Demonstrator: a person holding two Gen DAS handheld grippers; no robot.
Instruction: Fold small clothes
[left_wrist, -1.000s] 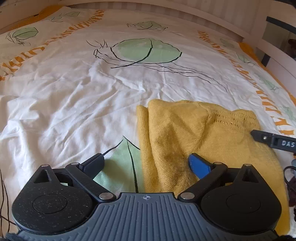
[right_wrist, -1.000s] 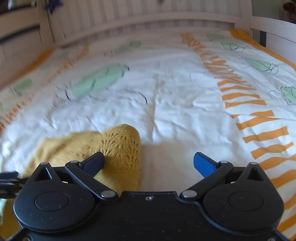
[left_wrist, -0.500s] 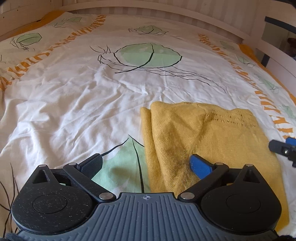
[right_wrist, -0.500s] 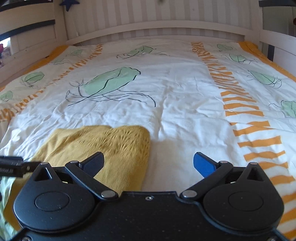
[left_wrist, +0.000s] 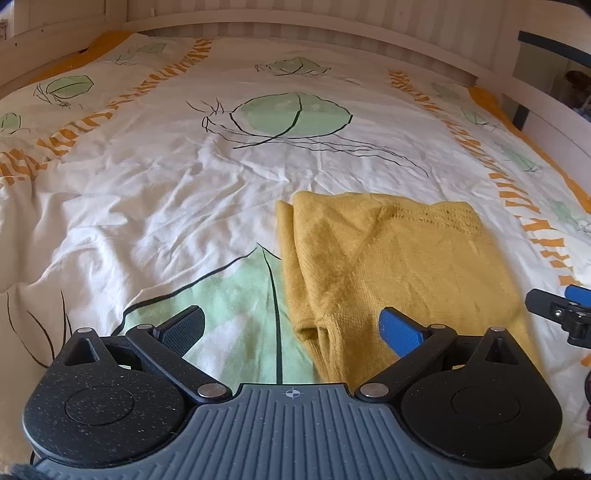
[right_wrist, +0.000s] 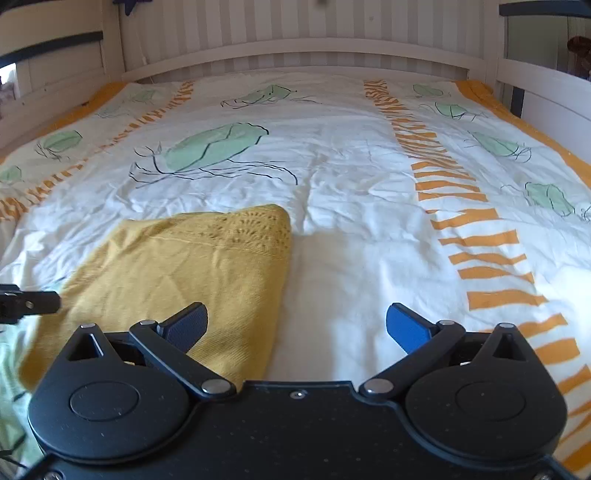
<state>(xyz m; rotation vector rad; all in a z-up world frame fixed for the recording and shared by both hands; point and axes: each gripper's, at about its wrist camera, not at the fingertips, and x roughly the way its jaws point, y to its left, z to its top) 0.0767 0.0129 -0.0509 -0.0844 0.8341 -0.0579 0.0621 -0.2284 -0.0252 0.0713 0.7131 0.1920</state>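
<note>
A yellow knitted garment lies folded flat on the bed, with a lace-patterned strip along its far edge; it also shows in the right wrist view. My left gripper is open and empty, just above the garment's near left corner. My right gripper is open and empty, above the garment's near right edge. Each gripper's tip shows in the other's view: the right gripper at the right edge, the left gripper at the left edge.
The bed cover is white with green leaf prints and orange stripes, and wrinkled. A white wooden bed rail runs along the far end and a side rail along the right.
Both grippers have pulled back and lifted away from the garment, staying open. The right gripper's tip has slid toward the right edge of the left view. The garment lies still.
</note>
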